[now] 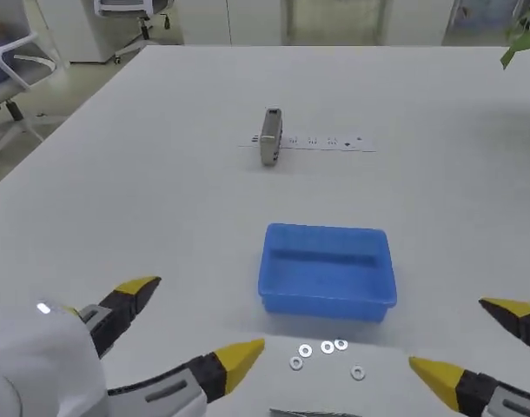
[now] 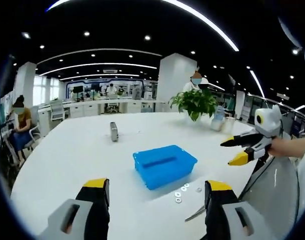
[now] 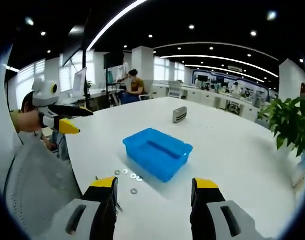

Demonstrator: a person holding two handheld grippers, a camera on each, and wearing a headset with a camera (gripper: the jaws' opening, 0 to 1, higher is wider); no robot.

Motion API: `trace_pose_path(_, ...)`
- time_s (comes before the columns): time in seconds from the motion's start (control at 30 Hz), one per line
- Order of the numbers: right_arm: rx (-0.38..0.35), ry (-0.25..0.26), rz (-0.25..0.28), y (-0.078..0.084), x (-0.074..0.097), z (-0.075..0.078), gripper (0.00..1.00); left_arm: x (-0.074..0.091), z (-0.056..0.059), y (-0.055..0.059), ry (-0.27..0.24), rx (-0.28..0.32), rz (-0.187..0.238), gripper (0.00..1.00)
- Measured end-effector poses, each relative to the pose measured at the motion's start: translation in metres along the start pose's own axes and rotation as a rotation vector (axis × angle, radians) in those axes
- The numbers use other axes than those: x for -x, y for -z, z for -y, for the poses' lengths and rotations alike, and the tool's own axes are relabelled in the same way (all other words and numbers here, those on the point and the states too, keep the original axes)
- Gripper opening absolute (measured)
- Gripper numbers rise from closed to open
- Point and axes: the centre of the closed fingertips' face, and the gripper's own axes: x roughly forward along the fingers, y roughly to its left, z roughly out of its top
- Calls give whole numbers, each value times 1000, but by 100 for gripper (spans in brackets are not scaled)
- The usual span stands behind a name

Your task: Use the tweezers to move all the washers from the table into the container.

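Observation:
A blue container (image 1: 326, 269) stands empty in the middle of the white table. Several small metal washers (image 1: 327, 347) lie loose just in front of it, nearest me. The tweezers (image 1: 308, 413) lie flat at the table's near edge, mostly cut off. My left gripper (image 1: 195, 321) hovers open to the left of the washers, holding nothing. My right gripper (image 1: 469, 340) hovers open to their right, also holding nothing. The left gripper view has the container (image 2: 165, 165), the washers (image 2: 182, 190) and the tweezers (image 2: 195, 214) ahead of its open jaws. The right gripper view has the container (image 3: 157, 151) and the washers (image 3: 127, 174).
A small grey device (image 1: 271, 136) stands upright on a white power strip (image 1: 321, 142) further back on the table (image 1: 161, 191). A potted plant (image 2: 195, 102) sits at the far right edge. Office chairs (image 1: 17, 74) and seated people are beyond the table.

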Motion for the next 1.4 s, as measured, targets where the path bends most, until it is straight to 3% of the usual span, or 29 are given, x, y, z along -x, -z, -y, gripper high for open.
trace_pose_path(0.07,32,-41,-44,8,-6,-9,55,-4,5,8,30,-24,-43,78)
trace_pose_path(0.13,62,-96,-98,18,-12,-19,52,-7,10,11,70,-6,-55,78)
trace_pose_path(0.2,85,-134,-146,27,-17,-28,51,-12,19,21,143,-21,-107,76)
trace_pose_path(0.3,128,-197,-216,40,-23,-39,50,-18,24,33,190,-37,-159,75)
trace_pose_path(0.37,151,-234,-251,47,-27,-46,48,-20,32,39,250,-29,-193,72)
trace_pose_path(0.63,221,-334,-345,64,-43,-66,42,-31,42,60,330,-74,-295,66)
trace_pose_path(0.83,254,-377,-362,67,-55,-74,39,-33,49,77,370,-109,-366,64)
trace_pose_path(1.07,317,-427,-389,70,-64,-84,37,-34,53,90,399,-141,-408,59)
trace_pose_path(1.2,384,-448,-416,75,-66,-87,33,-35,57,97,426,-212,-439,53)
trace_pose_path(1.3,393,-462,-418,75,-67,-90,29,-36,62,97,458,-251,-452,46)
trace_pose_path(1.4,408,-475,-417,74,-67,-92,23,-42,65,100,478,-341,-477,40)
